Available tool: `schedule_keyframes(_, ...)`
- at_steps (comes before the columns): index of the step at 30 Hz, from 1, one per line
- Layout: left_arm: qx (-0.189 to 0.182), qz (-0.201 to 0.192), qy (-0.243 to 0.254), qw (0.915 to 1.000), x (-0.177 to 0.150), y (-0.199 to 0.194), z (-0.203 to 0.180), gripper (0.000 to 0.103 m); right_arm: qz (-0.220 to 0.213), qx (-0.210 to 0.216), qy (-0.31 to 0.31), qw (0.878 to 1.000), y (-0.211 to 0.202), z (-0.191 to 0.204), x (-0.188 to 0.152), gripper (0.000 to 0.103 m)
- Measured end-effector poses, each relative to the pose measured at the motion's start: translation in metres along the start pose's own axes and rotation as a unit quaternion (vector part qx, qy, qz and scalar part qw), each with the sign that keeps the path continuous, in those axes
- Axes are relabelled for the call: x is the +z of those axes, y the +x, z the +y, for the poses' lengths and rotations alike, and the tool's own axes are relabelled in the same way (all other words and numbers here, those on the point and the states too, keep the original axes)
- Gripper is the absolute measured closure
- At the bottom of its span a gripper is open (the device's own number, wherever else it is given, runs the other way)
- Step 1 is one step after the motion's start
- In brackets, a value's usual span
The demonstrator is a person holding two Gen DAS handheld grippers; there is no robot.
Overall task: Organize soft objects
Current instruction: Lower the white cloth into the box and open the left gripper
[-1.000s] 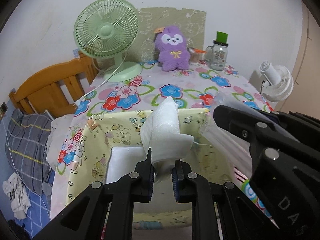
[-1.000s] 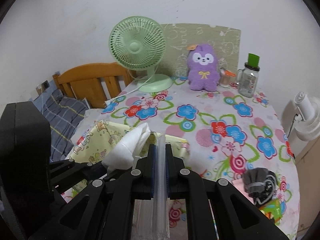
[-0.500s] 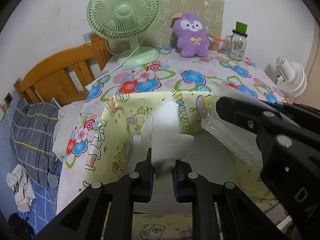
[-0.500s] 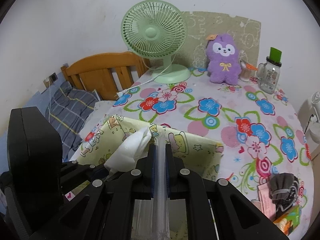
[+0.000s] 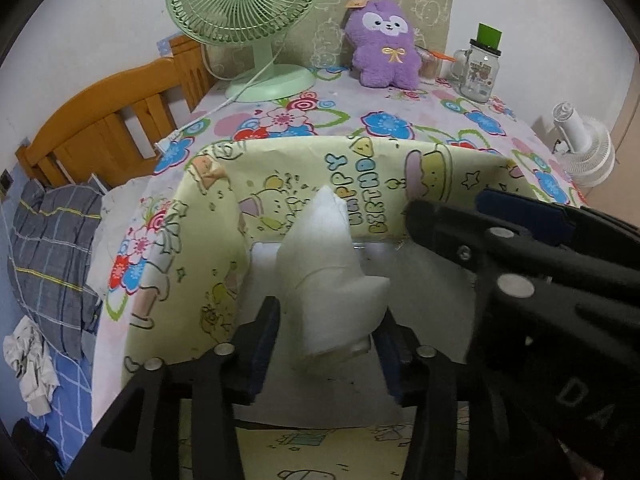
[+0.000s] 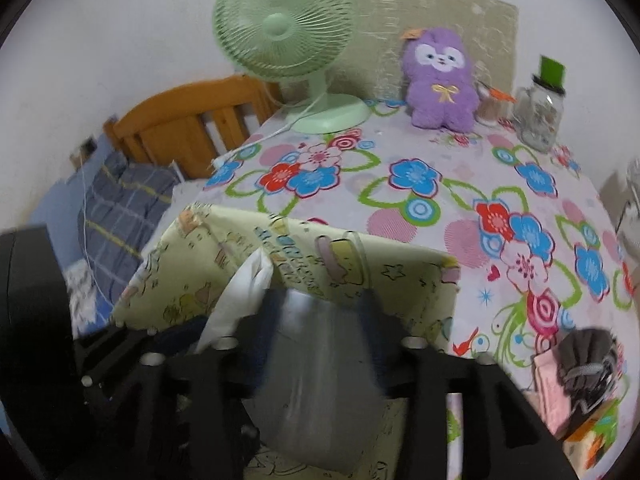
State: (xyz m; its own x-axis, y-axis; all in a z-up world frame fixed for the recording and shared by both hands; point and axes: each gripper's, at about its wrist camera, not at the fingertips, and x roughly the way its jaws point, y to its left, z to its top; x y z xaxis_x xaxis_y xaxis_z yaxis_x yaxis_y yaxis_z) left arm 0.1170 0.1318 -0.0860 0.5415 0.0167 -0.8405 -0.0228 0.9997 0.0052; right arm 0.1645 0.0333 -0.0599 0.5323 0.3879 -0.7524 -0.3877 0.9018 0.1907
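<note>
A white soft wad (image 5: 332, 280) in a clear plastic bag (image 6: 320, 364) hangs over the opening of a yellow cartoon-print box (image 5: 360, 152) at the table's near edge. My left gripper (image 5: 326, 336) has the wad between its fingers; the jaws are opening and stand wide, with no squeeze on it. My right gripper (image 6: 318, 320) is opening too, with the loose clear bag between its fingers. In the left wrist view the right gripper (image 5: 452, 208) reaches in from the right, above the box (image 6: 320, 236). A purple plush (image 5: 384, 44) sits upright at the back.
On the flowered tablecloth (image 6: 420, 184) stand a green fan (image 5: 244, 12) and a glass jar (image 5: 480, 68), both at the back. Grey knitwear (image 6: 588, 356) lies at the right front. A white fan (image 5: 580, 152) is off the right edge; a wooden headboard (image 5: 112, 120) and bedding lie left.
Both grippers' jaws were shut, one on the white wad, the other on the plastic; they have now spread apart. Both grippers sank toward the yellow box.
</note>
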Motion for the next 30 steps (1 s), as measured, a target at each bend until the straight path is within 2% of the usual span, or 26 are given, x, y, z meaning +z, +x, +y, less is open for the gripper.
schedule_keyframes(3, -0.023, 0.000, 0.001, 0.9997, 0.000, -0.003, -0.002, 0.038, -0.012, -0.002, -0.005, 1.000, -0.004, -0.001, 0.000, 0.037)
schedule_keyframes(5, -0.025, -0.003, 0.004, 0.9997, -0.001, -0.006, -0.004, 0.035, -0.014, -0.007, -0.010, 1.000, -0.008, -0.001, 0.000, 0.036)
schedule_keyframes(6, -0.024, -0.005, 0.005, 0.9997, 0.000, -0.007, -0.005, 0.033, -0.018, -0.018, -0.011, 1.000, -0.011, -0.002, 0.000, 0.031)
schedule_keyframes(10, -0.023, -0.011, 0.006, 0.9997, 0.001, -0.011, -0.008, 0.028, -0.029, -0.013, -0.008, 0.999, -0.019, -0.004, -0.003, 0.030)
schedule_keyframes(13, -0.021, -0.011, 0.006, 0.9997, 0.000, -0.014, -0.010, 0.024, -0.021, -0.017, -0.030, 0.999, -0.024, -0.001, -0.005, 0.030)
schedule_keyframes(15, -0.020, -0.013, 0.006, 0.9997, 0.000, -0.017, -0.011, 0.018, -0.024, -0.021, -0.035, 0.999, -0.028, 0.000, -0.007, 0.027)
schedule_keyframes(16, -0.016, -0.016, 0.006, 0.9997, 0.000, -0.019, -0.011, 0.018, -0.026, -0.027, -0.035, 0.999, -0.031, 0.000, -0.008, 0.019)
schedule_keyframes(18, -0.011, -0.023, 0.008, 0.9996, 0.000, -0.024, -0.013, 0.017, -0.036, -0.040, -0.036, 0.998, -0.038, -0.001, -0.010, 0.014)
schedule_keyframes(30, -0.005, -0.046, 0.029, 0.9985, -0.007, -0.045, -0.032, 0.013, -0.052, -0.082, -0.043, 0.994, -0.066, -0.008, -0.023, 0.012)
